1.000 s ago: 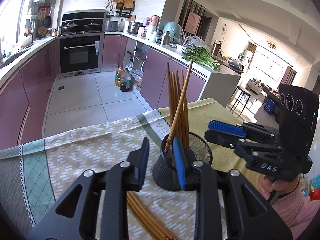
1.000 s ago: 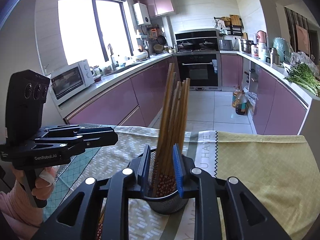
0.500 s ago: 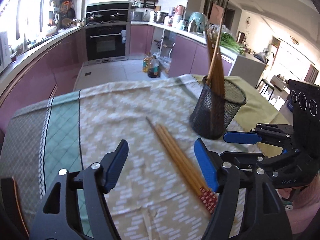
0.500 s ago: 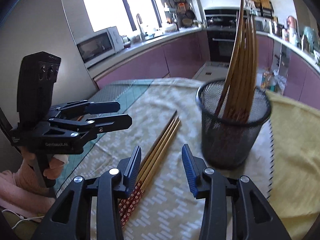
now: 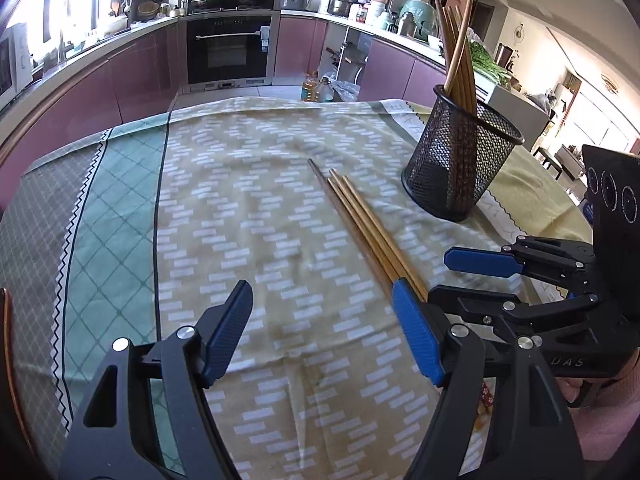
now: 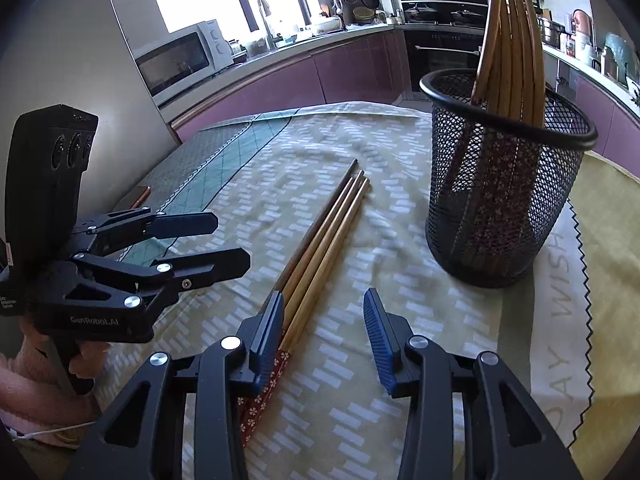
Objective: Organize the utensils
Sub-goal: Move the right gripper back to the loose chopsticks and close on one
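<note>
**Chopsticks part-sorted: one bundle in the holder, four on the cloth**

Holder [image 6: 504,184], a black mesh cup, stands upright on the cloth-covered counter [image 5: 240,208] and already carries a bundle of chopsticks [image 6: 512,40], tips up and leaning on its rim. Four loose chopsticks [image 6: 320,248] lie side by side on the cloth just beside the holder, patterned red ends toward the camera. These remain to be placed, so the task is judged partly done: several sticks stored, this last visible group left.

Left hand-held gripper [image 5: 320,332] hovers low over the cloth, jaws wide apart and holding nothing; they have just been opening. The loose sticks pass by its right finger rather than between the pads. Right hand-held gripper [image 6: 324,332] is parted about halfway, also empty, its left finger lying over the sticks near their red ends. The likely next step is closing on that group and lifting it into the holder.
</note>
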A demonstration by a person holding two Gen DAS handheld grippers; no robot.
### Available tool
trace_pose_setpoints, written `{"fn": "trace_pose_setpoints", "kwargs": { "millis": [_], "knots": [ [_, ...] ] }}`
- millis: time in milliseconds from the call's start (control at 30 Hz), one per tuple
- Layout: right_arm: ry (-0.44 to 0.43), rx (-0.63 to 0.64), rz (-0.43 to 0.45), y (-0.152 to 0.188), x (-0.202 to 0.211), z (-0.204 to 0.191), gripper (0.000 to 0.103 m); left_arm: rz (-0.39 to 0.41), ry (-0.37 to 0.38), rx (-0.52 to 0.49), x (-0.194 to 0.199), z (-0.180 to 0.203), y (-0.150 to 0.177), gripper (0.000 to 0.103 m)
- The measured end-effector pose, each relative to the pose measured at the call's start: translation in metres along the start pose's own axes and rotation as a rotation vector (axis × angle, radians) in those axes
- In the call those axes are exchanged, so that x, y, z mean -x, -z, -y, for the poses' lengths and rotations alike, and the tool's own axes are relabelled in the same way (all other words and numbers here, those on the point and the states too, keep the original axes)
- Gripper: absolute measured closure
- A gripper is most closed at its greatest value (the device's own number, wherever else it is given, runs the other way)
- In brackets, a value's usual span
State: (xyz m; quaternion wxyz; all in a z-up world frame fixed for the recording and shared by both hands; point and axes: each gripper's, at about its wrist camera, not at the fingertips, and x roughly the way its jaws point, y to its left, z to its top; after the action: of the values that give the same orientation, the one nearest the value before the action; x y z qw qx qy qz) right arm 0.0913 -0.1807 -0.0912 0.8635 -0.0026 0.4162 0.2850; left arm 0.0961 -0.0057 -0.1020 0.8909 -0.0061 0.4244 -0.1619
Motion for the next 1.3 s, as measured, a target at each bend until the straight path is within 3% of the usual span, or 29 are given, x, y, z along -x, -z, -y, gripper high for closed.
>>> {"fn": "trace_pose_setpoints", "kwargs": {
  "millis": [833, 1300],
  "knots": [
    [0.069, 0.01, -0.028, -0.002, -0.005, -0.001, 0.075, -0.029, 0.001, -0.045, -0.012, 0.012, -0.008, 0.032],
    [0.075, 0.012, -0.027, -0.002, -0.006, 0.004, 0.076, -0.071, -0.017, -0.077, -0.035, 0.018, -0.019, 0.042]
  ]
}}
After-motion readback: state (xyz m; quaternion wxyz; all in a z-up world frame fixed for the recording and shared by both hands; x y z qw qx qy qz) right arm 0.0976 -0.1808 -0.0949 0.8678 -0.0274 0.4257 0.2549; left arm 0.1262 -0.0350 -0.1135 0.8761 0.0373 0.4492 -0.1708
